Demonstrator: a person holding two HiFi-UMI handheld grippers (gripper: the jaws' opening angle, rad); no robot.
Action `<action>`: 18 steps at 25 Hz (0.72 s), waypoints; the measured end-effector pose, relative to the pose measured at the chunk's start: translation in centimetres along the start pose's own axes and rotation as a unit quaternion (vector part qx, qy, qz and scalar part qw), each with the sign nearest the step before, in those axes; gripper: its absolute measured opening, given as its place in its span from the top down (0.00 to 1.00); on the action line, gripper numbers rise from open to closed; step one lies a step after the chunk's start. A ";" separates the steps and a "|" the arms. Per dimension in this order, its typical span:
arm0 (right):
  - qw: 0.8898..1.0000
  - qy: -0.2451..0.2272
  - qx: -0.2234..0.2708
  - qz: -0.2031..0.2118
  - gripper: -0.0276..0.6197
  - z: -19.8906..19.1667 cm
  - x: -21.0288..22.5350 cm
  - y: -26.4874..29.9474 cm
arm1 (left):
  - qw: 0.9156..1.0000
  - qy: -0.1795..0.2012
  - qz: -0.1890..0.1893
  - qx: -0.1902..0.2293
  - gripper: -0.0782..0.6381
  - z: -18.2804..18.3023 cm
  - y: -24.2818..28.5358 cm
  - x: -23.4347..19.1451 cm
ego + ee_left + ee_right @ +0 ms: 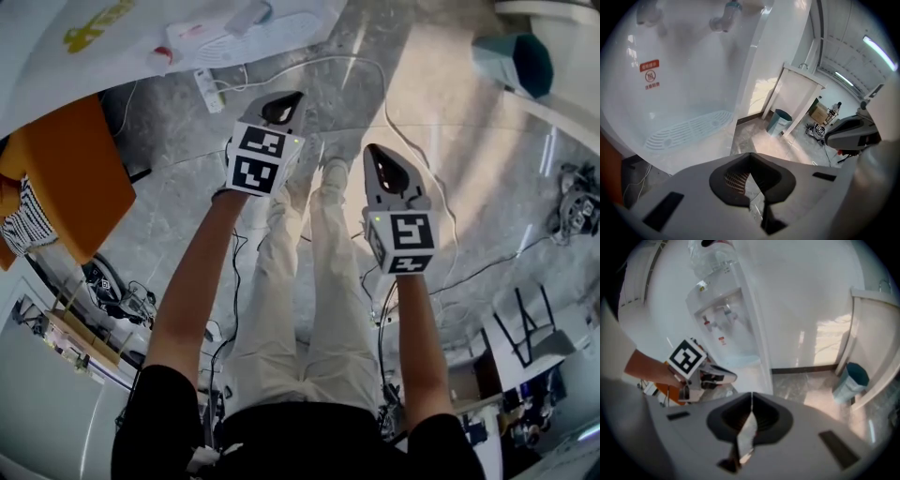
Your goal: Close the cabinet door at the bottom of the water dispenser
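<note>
The white water dispenser [729, 315] stands against the wall with a bottle on top. Close in front of my left gripper [750, 155] are its taps [723, 19] and ribbed drip tray [689, 129]. Its bottom cabinet door shows in no view. In the head view both grippers hang over the marble floor, with the left gripper [297, 96] nearer the dispenser [220, 39] and the right gripper [371, 149] beside it. Both have their jaws together with nothing between them. The right gripper view [751, 394] shows the left gripper [715, 376] low in front of the dispenser.
A teal bin [780, 121] stands by a white partition [799, 91] to the right of the dispenser. An orange object [70, 173] lies at the left. A power strip [208, 89] and cables trail over the floor. Equipment [572, 202] sits at the far right.
</note>
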State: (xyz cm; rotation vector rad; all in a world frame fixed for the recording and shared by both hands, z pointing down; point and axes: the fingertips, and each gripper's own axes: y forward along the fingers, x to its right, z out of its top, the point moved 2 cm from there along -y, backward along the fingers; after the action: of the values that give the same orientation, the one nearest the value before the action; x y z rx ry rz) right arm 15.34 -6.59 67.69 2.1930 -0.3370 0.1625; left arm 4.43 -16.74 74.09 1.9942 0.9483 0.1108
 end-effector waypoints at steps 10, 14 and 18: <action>0.999 -0.028 0.046 -0.005 0.90 6.2 -2.5 -4.6 | 0.999 0.014 -0.019 0.031 0.87 3.6 -9.4 2.9; 0.998 -0.033 0.055 0.001 0.90 8.1 -4.4 -7.2 | 0.999 0.007 -0.013 0.046 0.87 4.9 -14.5 3.0; 0.997 -0.039 0.068 0.003 0.91 10.1 -5.9 -10.1 | 0.998 0.003 -0.002 0.058 0.87 6.0 -19.2 3.4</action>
State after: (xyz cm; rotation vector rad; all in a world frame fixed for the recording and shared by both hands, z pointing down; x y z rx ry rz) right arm 12.71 -7.79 52.50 2.3370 -0.3860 0.1050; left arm -1.75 -12.78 55.11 2.0986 0.9818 0.0599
